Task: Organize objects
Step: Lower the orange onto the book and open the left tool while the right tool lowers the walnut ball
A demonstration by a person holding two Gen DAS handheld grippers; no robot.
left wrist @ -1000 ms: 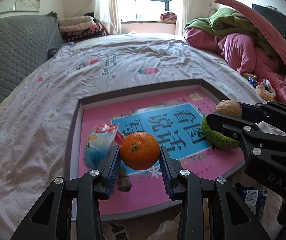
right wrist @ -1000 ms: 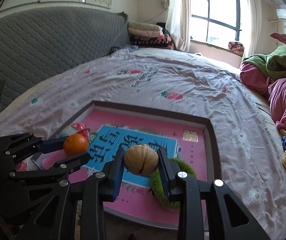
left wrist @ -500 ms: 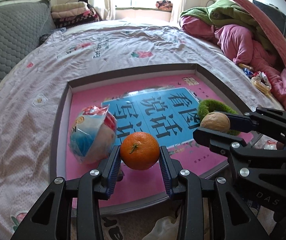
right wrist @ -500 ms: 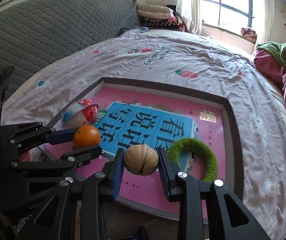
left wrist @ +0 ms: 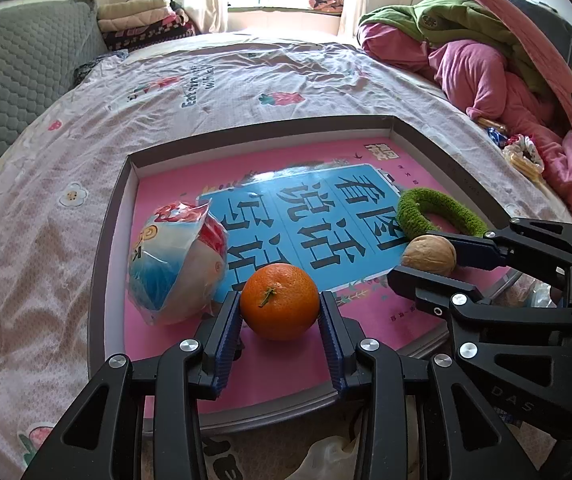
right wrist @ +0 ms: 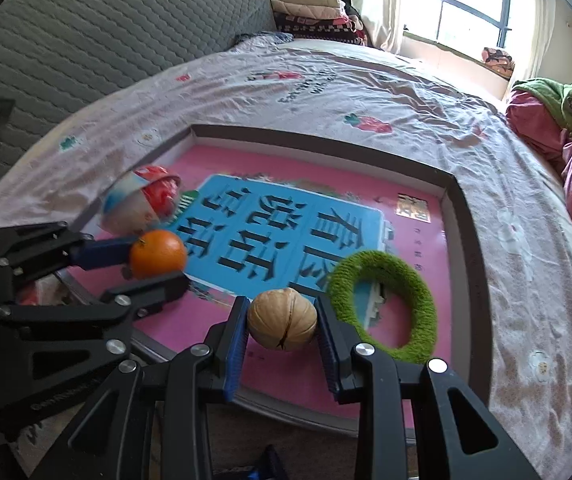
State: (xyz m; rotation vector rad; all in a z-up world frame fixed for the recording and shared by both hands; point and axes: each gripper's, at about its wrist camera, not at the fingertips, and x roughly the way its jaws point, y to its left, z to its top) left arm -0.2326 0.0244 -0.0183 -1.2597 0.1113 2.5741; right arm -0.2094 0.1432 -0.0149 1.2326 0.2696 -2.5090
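Observation:
My left gripper (left wrist: 279, 312) is shut on an orange tangerine (left wrist: 279, 300), held just over the near left part of a shallow grey-rimmed tray (left wrist: 109, 240) with a pink and blue printed floor. My right gripper (right wrist: 281, 328) is shut on a brown walnut (right wrist: 281, 318) over the tray's near edge. Each gripper shows in the other's view: the tangerine (right wrist: 157, 253) at left, the walnut (left wrist: 429, 255) at right. Inside the tray lie a wrapped snack cup (left wrist: 175, 258) on its side and a fuzzy green ring (left wrist: 438, 214), the ring (right wrist: 384, 304) just right of the walnut.
The tray rests on a bed with a pale floral sheet (left wrist: 213, 80). A grey padded headboard (right wrist: 105, 28) runs along the left. Piled pink and green bedding (left wrist: 478, 52) lies at the right, with snack packets (left wrist: 522, 152) near it. Folded blankets (left wrist: 141, 20) sit by the window.
Both grippers have tipped downward and sunk a little toward the tray, each keeping its fruit or nut. The snack cup and green ring now show more fully.

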